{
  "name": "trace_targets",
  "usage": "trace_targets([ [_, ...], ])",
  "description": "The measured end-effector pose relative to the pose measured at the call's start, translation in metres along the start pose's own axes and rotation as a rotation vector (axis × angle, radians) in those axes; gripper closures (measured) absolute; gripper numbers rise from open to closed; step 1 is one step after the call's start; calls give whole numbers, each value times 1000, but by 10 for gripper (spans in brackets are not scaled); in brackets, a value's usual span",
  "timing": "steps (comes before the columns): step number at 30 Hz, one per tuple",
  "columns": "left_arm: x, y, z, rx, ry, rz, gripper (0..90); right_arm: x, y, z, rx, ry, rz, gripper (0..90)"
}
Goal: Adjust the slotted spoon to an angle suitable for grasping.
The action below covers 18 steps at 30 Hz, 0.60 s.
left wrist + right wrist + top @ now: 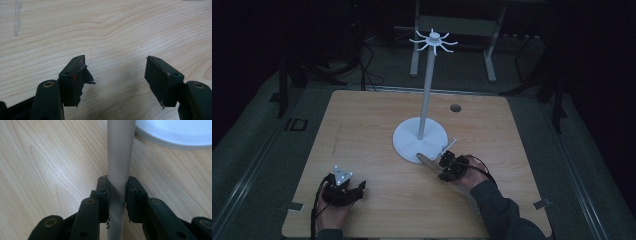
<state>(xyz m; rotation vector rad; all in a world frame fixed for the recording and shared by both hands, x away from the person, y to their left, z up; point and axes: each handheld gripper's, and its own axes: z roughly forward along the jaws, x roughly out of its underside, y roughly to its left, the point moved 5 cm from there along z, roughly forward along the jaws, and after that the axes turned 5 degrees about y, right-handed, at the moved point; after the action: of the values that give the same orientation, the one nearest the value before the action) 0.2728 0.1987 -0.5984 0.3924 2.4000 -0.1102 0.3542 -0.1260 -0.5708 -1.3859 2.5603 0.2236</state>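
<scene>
A white stand has a round base [407, 142], a tall pole [427, 85] and a ring of hooks [433, 40] at the top. It stands in the middle of the wooden table [362, 125]. My right gripper [443, 163] [117, 187] is shut on a grey rod-like piece [426, 160] [120, 152] that lies low over the table. The piece's far end reaches the front edge of the white base [180, 132]. My left gripper [358, 190] [115, 72] rests at the near left, jaws wide apart over bare wood with nothing between them.
A small dark hole [455, 108] sits in the table's far right part. Behind the table stand a metal frame [452, 30] and loose cables [367, 70] on a dark floor. Bare wood lies between the two grippers.
</scene>
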Motion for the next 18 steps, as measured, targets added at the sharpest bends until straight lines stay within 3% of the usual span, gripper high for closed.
trace_targets([
  [18, 0, 0, 0, 0, -1, 1, 340, 2, -13, -22, 23, -144, 81, 741],
])
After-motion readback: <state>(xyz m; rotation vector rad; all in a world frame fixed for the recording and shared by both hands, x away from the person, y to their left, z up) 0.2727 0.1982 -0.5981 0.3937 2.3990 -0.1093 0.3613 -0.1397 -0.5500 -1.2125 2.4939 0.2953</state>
